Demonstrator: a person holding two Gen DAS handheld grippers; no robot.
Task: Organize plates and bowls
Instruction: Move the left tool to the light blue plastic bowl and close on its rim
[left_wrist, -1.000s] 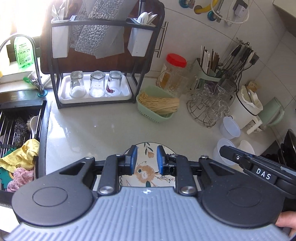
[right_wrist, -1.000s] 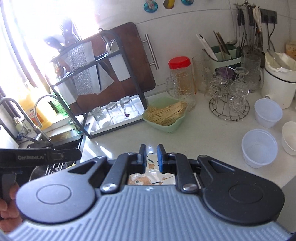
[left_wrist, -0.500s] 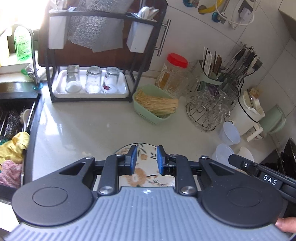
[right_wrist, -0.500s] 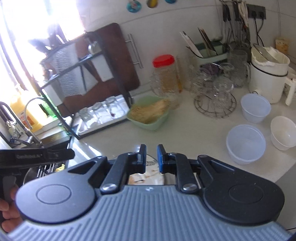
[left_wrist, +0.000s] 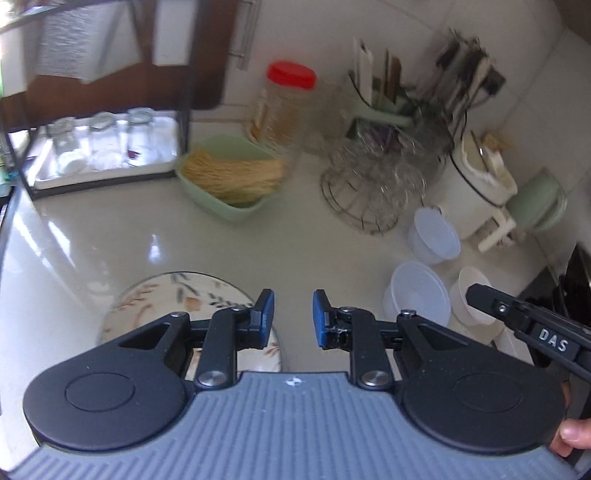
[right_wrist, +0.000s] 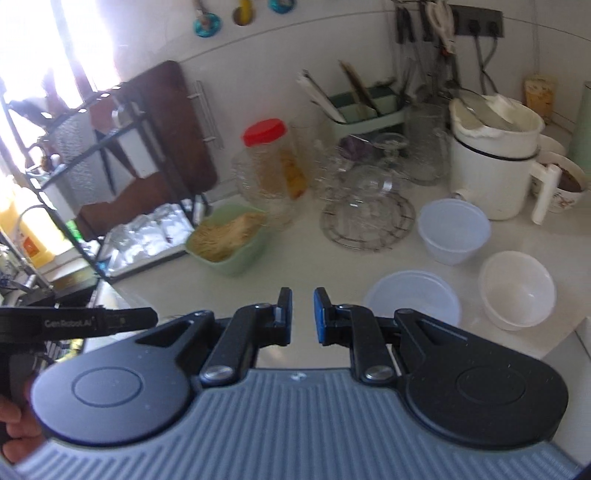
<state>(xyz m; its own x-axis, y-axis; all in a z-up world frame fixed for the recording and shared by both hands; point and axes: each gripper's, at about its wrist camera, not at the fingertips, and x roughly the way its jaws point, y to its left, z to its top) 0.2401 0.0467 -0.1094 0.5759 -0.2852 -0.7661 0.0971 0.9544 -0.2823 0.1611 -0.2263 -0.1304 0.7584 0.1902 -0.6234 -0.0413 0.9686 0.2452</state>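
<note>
White plastic bowls (right_wrist: 415, 299) sit on the counter (left_wrist: 110, 240) to my right, three of them close together, and that is where I am heading. My flowery plate (left_wrist: 177, 295) lies flat on the counter, near me on the left. My left tongs (left_wrist: 293, 317) are a little open and hold nothing. My right tongs (right_wrist: 303, 315) are nearly shut and empty too. A second ago both tongs sat right over the plate; now they have slid right and it is off to the side. Next I must open up wide and grab a bowl rim.
</note>
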